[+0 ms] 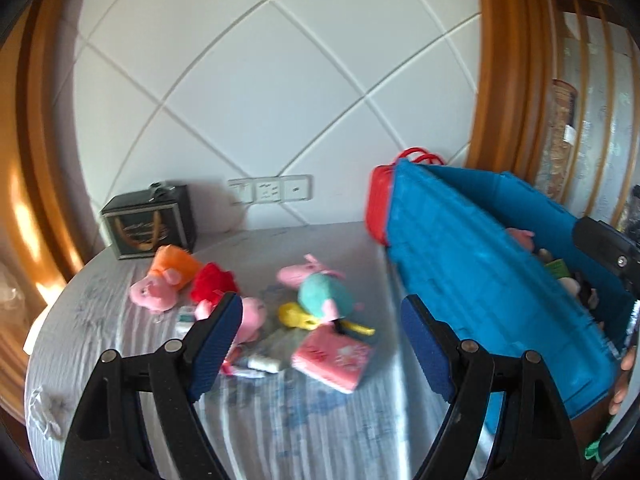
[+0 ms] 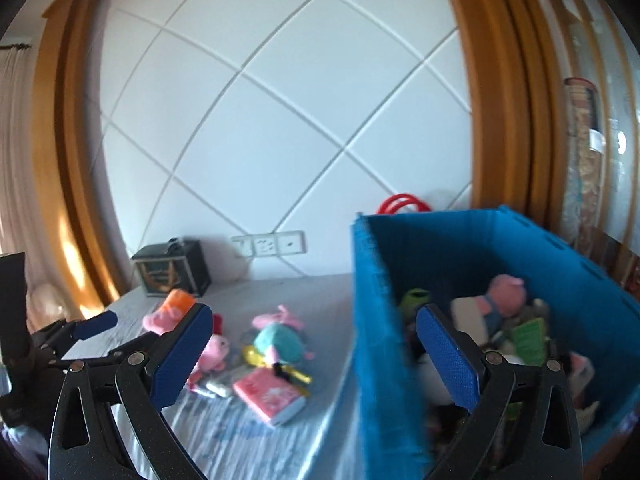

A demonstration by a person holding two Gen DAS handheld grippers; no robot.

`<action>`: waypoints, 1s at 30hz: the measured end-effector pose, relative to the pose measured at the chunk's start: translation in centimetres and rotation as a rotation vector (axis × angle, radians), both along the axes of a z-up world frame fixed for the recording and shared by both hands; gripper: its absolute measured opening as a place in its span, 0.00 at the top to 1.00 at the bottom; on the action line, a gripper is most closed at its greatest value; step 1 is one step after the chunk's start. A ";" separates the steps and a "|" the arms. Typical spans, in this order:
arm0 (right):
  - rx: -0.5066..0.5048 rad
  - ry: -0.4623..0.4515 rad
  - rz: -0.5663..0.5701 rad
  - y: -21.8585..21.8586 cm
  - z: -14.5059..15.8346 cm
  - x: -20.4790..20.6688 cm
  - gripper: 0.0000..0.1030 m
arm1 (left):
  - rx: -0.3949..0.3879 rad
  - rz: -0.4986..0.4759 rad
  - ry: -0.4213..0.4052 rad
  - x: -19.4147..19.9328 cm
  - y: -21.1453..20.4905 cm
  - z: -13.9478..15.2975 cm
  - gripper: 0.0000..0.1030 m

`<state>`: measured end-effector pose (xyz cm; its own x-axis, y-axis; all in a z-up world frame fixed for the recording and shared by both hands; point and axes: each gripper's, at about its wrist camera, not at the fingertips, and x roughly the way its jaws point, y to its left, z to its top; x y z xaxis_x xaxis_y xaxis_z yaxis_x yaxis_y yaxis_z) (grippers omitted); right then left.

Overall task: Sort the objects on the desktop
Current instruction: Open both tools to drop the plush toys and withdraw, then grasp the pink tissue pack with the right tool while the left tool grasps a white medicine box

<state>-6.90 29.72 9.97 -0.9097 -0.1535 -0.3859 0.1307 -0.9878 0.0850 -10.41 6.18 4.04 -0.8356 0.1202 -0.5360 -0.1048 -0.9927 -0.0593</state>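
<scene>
Loose items lie in a heap on the grey cloth-covered table (image 1: 280,420): a pink pig plush in an orange dress (image 1: 164,280), a pig plush in red (image 1: 212,280), a teal plush (image 1: 324,296), a yellow toy (image 1: 294,316) and a pink packet (image 1: 332,356). To their right stands a blue bin (image 1: 480,280), holding a pink pig plush (image 2: 506,292) and several other things. My left gripper (image 1: 322,340) hovers open before the heap, empty. My right gripper (image 2: 316,360) is open too, straddling the bin's near left wall (image 2: 376,340) in the picture, holding nothing.
A black box (image 1: 148,220) stands at the back left by the white panelled wall. A red basket (image 1: 380,204) sits behind the bin. A person's fingers (image 1: 624,372) show at the bin's near right corner. Wooden framing flanks the wall.
</scene>
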 end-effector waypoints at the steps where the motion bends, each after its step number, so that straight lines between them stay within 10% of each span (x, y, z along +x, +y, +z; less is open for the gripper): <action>1: 0.004 -0.007 0.015 -1.1 -0.3 -0.4 0.00 | -0.007 0.017 -0.007 -0.2 -1.2 -0.4 0.21; 16: 0.091 -0.374 0.177 -10.6 -13.8 -10.5 0.00 | -0.074 0.242 -0.311 -4.9 -16.3 -14.3 0.21; 30: 0.128 -0.667 0.152 -10.4 -25.1 -19.3 0.00 | -0.114 0.150 -0.530 -14.0 -17.7 -24.9 0.21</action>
<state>-26.17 19.27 -15.16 -0.4439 -0.1766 -0.8785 0.2290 -0.9702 0.0793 -24.44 -11.50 -20.82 -0.4523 -0.0623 -0.8897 0.0525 -0.9977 0.0432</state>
